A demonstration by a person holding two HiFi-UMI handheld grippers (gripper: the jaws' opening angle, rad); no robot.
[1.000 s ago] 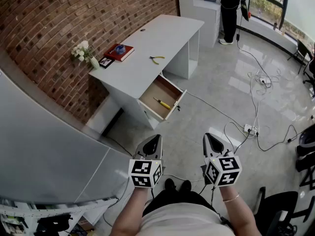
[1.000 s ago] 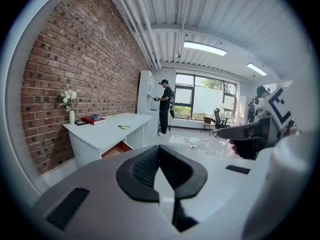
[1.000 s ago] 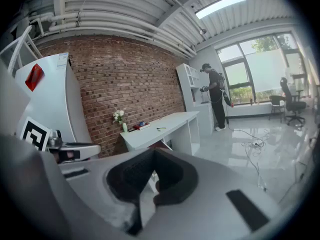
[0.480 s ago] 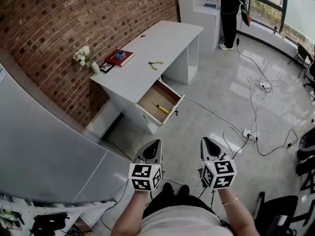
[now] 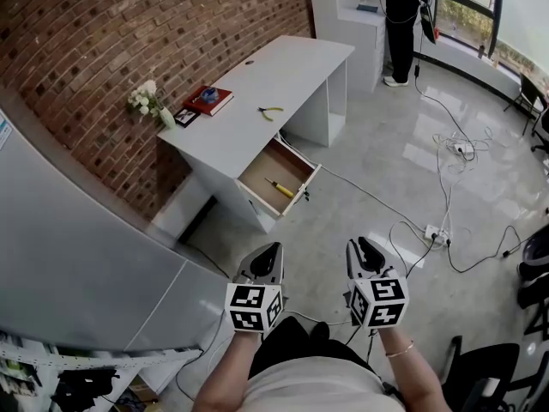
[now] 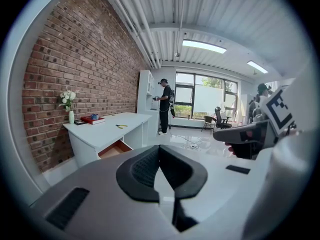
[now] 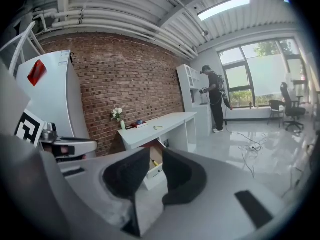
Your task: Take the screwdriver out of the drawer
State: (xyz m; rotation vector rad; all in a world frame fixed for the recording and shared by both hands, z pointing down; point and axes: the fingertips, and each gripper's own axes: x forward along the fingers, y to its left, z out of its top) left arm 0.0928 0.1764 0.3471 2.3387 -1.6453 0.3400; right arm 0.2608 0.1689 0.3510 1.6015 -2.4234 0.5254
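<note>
Since a second ago the right gripper (image 5: 367, 245), then clenched, is opening its jaws on nothing, the left gripper (image 5: 273, 249) stays clenched and empty, and the yellow-handled screwdriver (image 5: 280, 187) lies unmoved in the open drawer (image 5: 268, 163) of the white desk (image 5: 274, 80), far ahead of both.

Rough, matt red brick on the wall (image 5: 103, 41). Top of desk (image 5: 283, 71) smooth, white, low sheen (laminate by the look). Inside of drawer (image 5: 268, 163) pale bare wood, matt. The floor (image 5: 386, 178) is glossy, polished grey.
</note>
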